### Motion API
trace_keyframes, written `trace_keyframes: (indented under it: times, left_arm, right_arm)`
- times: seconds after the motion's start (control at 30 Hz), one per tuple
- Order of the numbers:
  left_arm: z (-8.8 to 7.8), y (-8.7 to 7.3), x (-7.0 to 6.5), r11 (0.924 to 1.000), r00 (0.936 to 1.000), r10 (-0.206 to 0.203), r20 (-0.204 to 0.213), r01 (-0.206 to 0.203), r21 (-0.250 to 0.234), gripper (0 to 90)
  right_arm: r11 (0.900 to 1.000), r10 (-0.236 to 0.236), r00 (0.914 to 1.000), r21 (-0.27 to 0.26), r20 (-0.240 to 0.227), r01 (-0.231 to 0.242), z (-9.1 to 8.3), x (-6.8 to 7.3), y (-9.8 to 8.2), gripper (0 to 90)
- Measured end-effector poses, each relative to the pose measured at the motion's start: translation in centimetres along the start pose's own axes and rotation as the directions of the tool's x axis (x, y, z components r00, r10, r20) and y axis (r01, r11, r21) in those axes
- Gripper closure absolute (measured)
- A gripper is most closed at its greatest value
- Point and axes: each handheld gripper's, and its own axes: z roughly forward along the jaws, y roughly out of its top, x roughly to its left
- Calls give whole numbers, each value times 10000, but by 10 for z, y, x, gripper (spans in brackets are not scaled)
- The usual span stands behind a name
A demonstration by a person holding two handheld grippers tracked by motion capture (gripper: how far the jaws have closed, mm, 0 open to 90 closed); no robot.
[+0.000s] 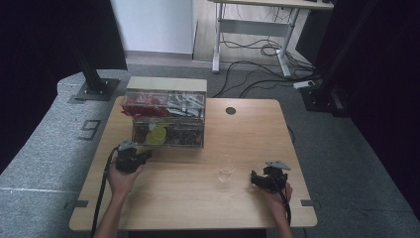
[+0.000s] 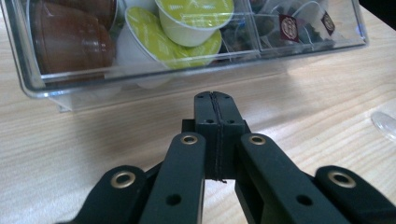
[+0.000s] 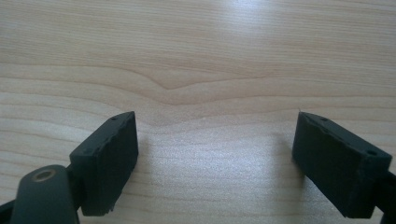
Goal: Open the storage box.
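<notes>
A clear plastic organiser box (image 1: 167,119) stands at the back left of the wooden table (image 1: 198,198). Its front drawer (image 2: 51,86) holds brown capsules (image 2: 70,42), lime-lidded white capsules (image 2: 187,23) and dark tea sachets (image 2: 289,25). My left gripper (image 1: 146,154) lies just in front of that drawer, jaws pressed flat together with nothing between them, its fingertips (image 2: 215,105) a short way from the drawer's front wall. A small clear glass (image 1: 226,174) stands mid-table. Right of it my right gripper (image 1: 254,178) rests low over bare wood with its pads (image 3: 109,158) wide apart and nothing between them.
A round cable hole (image 1: 231,110) sits in the tabletop behind the glass. The rim of the glass (image 2: 385,123) shows at the right edge of the left gripper view. Beyond the table are a black stand base (image 1: 96,89), a desk frame (image 1: 252,34) and floor cables (image 1: 267,74).
</notes>
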Motion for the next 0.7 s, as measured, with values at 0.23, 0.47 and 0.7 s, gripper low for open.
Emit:
trace_keyframes:
  times: [0.23,0.47,0.7]
  left_arm:
    - [9,4,5,9998,10000,-65,-62,66,182,900]
    - [14,7,8,9996,9999,-52,-162,56,261,900]
    - [14,6,8,9996,9998,-91,-194,96,248,900]
  right_arm:
    - [10000,10,10000,2,5,-10,0,0,0,149]
    - [10000,-4,10000,-5,13,4,0,0,0,150]
    - [10000,3,10000,-1,10,-3,0,0,0,150]
